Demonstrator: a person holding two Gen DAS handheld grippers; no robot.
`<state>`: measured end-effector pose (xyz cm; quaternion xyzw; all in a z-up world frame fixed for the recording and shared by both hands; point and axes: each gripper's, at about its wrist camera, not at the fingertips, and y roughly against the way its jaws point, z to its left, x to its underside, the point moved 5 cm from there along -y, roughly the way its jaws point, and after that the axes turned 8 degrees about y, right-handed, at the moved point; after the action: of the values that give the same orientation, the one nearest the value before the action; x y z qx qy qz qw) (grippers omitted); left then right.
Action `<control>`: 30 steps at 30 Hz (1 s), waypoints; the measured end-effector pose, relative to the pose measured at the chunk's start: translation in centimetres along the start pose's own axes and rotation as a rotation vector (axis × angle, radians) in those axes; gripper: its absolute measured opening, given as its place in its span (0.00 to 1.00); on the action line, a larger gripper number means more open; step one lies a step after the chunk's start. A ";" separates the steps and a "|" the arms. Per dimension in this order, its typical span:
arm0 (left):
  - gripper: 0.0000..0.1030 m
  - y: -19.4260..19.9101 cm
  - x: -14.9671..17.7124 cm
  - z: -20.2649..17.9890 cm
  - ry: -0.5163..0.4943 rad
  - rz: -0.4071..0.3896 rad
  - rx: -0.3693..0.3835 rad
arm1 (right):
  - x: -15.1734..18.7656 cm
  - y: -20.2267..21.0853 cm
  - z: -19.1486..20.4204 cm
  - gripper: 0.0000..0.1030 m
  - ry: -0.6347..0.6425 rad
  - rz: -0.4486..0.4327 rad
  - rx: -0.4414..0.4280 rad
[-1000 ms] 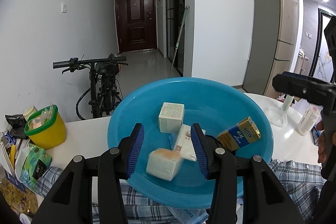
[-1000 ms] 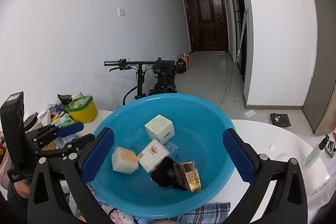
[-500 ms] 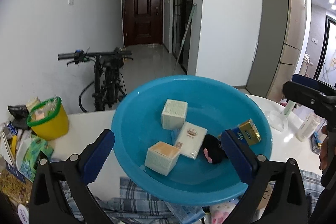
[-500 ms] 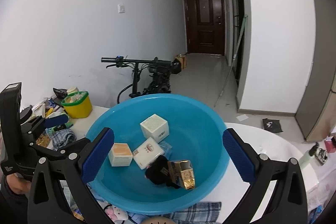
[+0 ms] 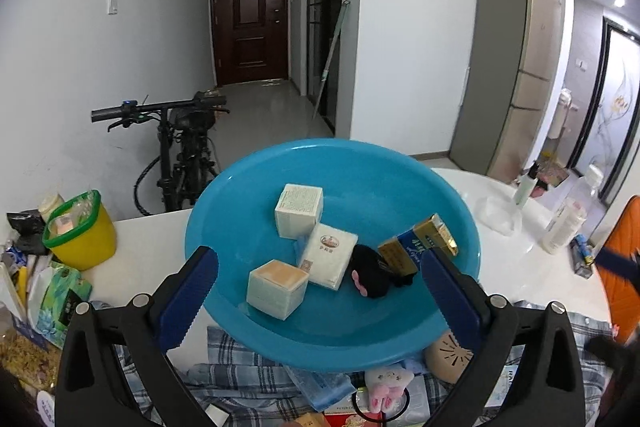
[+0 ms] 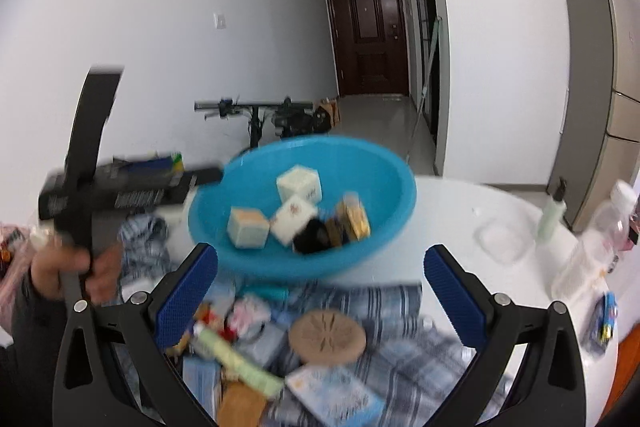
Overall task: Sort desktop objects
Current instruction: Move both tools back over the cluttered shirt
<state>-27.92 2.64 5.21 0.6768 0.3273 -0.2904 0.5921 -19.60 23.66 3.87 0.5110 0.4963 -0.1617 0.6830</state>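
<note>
— Both claws first: our left gripper [image 5: 318,281] has its jaws spread wide and nothing between the pads; they had just been opening. Our right gripper [image 6: 320,285] is spread wide too, and bare.

— What lies nearest the right one?

— Just under it we see a checked cloth [image 6: 400,355] strewn with small things, a round tan disc [image 6: 327,335] among them, though that view is blurred. To its left, a hand [image 6: 76,267] grips the other gripper's handle.

— And past the left jaws?

— Straight ahead sits the blue basin [image 5: 248,195] on the white table [image 5: 516,267]. Inside, closest to us, lies a tan-topped box [image 5: 277,287]; beyond it a white packet [image 5: 330,255], a black pouch [image 5: 370,275] and a gold packet [image 5: 416,247]; farthest, a pale cube box [image 5: 299,211].

— Off to the left?

— A yellow tub [image 5: 80,233], then a bicycle [image 5: 180,151] by the wall.
</note>
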 end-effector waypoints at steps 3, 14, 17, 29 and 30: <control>1.00 -0.3 0.6 -1.2 -0.006 0.036 -0.010 | 2.6 0.8 0.9 1.00 -0.009 0.022 -0.035; 1.00 3.8 2.8 -6.5 -0.175 -0.075 -0.036 | 7.2 1.5 1.4 1.00 -0.016 0.068 -0.104; 1.00 5.7 3.7 -6.0 -0.166 -0.089 -0.070 | 7.7 1.4 1.2 1.00 -0.034 0.065 -0.116; 1.00 11.8 10.1 -2.4 -0.073 -0.074 -0.117 | 9.3 1.1 1.7 1.00 -0.044 0.075 -0.156; 1.00 12.2 10.7 -2.2 -0.068 -0.071 -0.122 | 9.3 1.2 1.8 1.00 -0.041 0.074 -0.158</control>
<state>-11.72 4.85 4.59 0.6173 0.3480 -0.3137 0.6321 -13.58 25.32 -3.37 0.4700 0.4744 -0.1073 0.7366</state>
